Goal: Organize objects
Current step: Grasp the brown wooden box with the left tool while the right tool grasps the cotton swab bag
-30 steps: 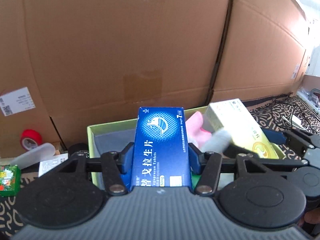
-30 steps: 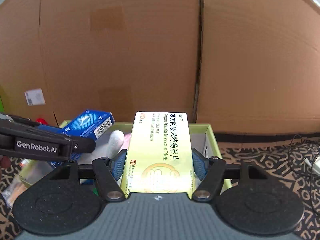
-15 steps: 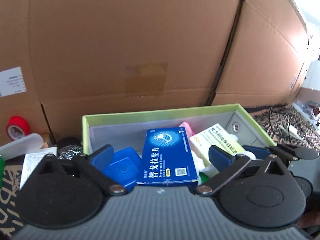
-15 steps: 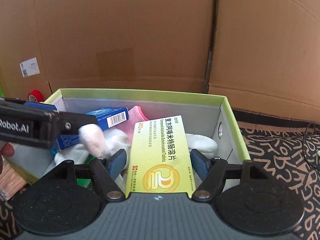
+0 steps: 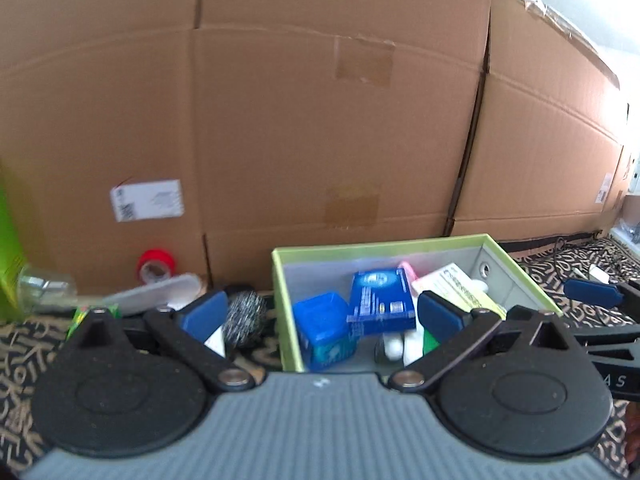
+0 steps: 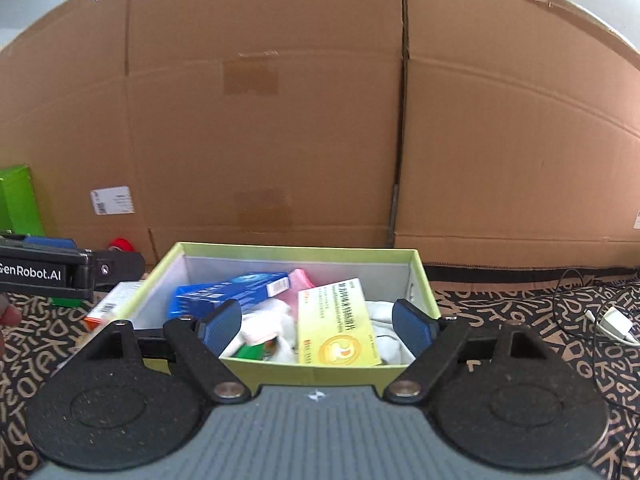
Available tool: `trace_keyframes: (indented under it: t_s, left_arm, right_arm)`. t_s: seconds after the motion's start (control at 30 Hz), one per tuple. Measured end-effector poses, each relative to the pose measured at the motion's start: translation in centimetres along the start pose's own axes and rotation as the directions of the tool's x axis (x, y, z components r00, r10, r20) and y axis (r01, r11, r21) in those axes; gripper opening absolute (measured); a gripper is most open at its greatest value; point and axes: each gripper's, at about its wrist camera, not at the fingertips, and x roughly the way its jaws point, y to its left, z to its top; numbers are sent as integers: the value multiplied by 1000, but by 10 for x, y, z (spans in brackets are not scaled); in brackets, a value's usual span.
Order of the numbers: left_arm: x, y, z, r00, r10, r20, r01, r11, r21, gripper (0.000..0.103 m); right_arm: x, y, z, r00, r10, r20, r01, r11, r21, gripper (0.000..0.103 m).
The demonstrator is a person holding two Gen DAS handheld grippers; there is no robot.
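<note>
In the green box (image 6: 424, 286), blue carton (image 6: 240, 286) is seen left, yellow carton (image 6: 336, 324) right; left gripper (image 5: 320, 314) spread wide, empty; right gripper (image 6: 316, 326) jaws just opening, yellow carton released, untouched

The wall (image 6: 320, 120) behind is brown corrugated cardboard, matt, with patches of glossy tape, and the green box (image 6: 280, 250) is matt card with a grey inside. In it the blue carton (image 5: 382, 300) and the yellow carton (image 6: 338, 324) are smooth printed card with a light shine, beside soft white cloth (image 6: 384, 314). The scrubber (image 5: 245, 318) is rough shiny metal wire, the pads (image 6: 220, 326) are matt blue rubber-like plastic, and the mat (image 6: 520, 312) looks like woven patterned cloth.
</note>
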Motion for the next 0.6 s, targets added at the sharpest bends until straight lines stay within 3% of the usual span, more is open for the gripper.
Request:
trace_keyframes:
  t_s: [0.2, 0.4, 0.6]
  left_arm:
    - [-44, 27, -36, 999, 45, 7, -45, 999, 4, 103]
    - [-67, 70, -76, 994, 99, -46, -101, 994, -46, 103]
    - [-65, 109, -98, 981, 162, -110, -173, 980, -97, 103]
  right_arm:
    - [-22, 33, -18, 995, 94, 26, -94, 996, 11, 86]
    - [-22, 76, -46, 981, 192, 12, -191, 981, -36, 86]
    - [5, 121, -68, 958, 272, -91, -275, 961, -34, 86]
